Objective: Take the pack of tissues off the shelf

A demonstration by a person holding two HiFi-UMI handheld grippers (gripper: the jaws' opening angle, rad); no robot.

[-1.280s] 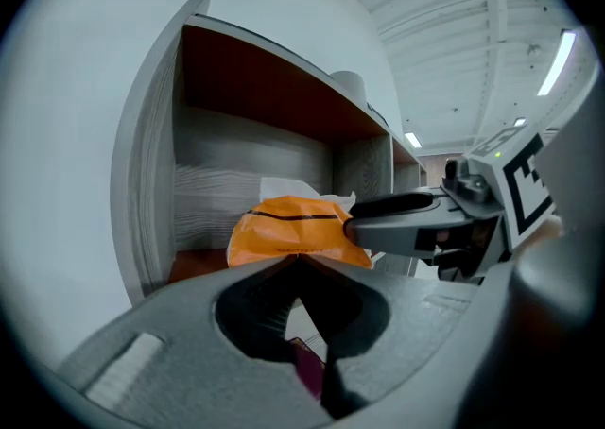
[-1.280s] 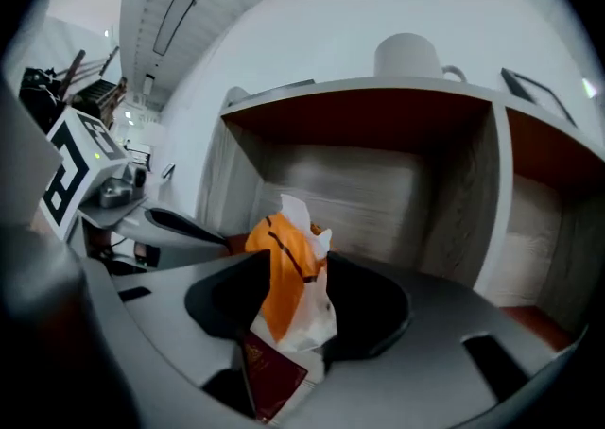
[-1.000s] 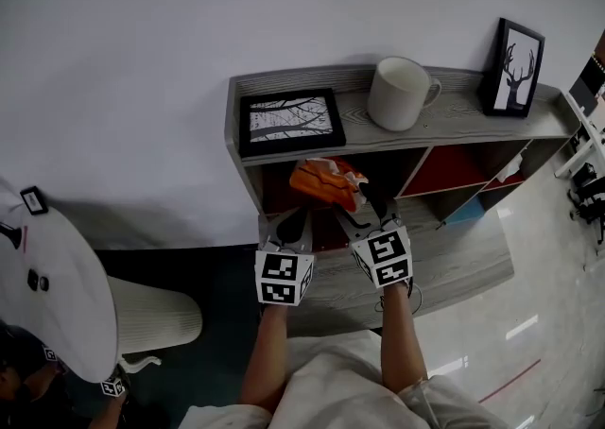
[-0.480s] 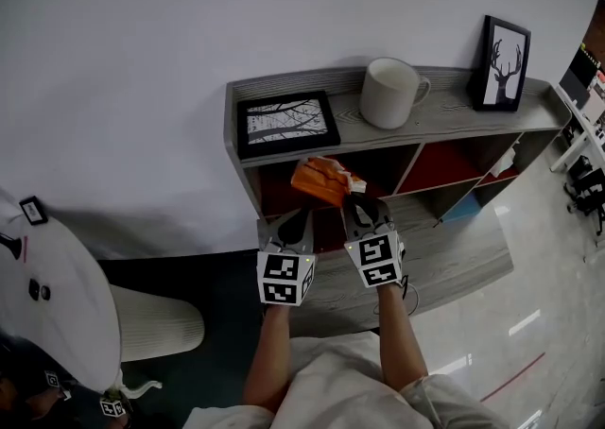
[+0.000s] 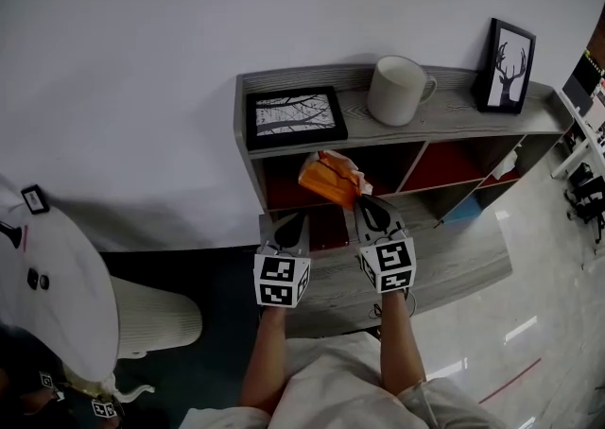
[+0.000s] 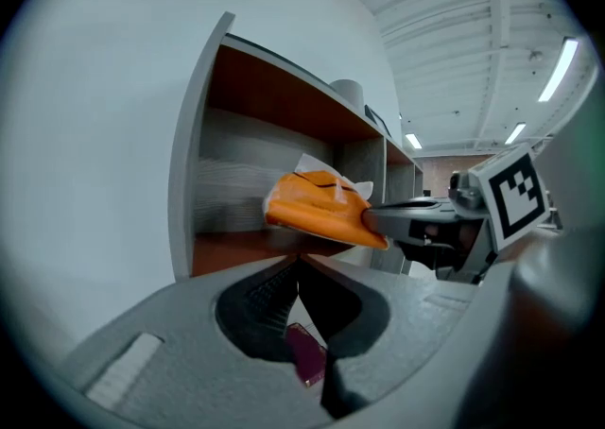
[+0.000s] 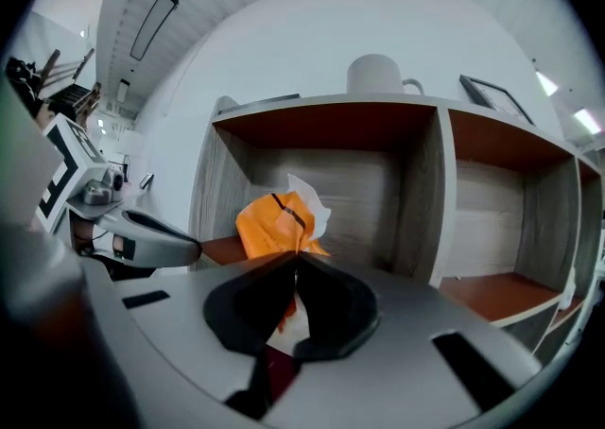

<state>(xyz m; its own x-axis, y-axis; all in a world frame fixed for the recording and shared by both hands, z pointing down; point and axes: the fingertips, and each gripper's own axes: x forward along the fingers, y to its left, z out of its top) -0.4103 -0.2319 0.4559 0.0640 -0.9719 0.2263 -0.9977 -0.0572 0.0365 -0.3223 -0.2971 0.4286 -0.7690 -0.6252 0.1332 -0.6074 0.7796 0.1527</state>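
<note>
The orange pack of tissues [image 5: 329, 178] hangs at the mouth of the left compartment of the grey shelf [image 5: 444, 120], tilted. My right gripper [image 5: 363, 202] has it by its near corner, the jaws closing tight on the wrapper. In the right gripper view the pack [image 7: 274, 224] sticks up from the pinched jaws of my right gripper [image 7: 295, 257]. My left gripper [image 5: 291, 221] hovers just left of it, shut with nothing held. In the left gripper view the pack [image 6: 321, 212] sits above and beyond my left gripper [image 6: 298, 259].
On the shelf top stand a black picture frame [image 5: 295, 118], a white mug [image 5: 399, 91] and a deer picture [image 5: 509, 54]. A grey low board [image 5: 454, 266] lies in front of the shelf. A round white table [image 5: 47, 295] and a chair [image 5: 156, 318] are at the left.
The right gripper's jaws have gone from open around the pack to shut on it. The pack now tilts up off the compartment floor. The left gripper has hardly moved.
</note>
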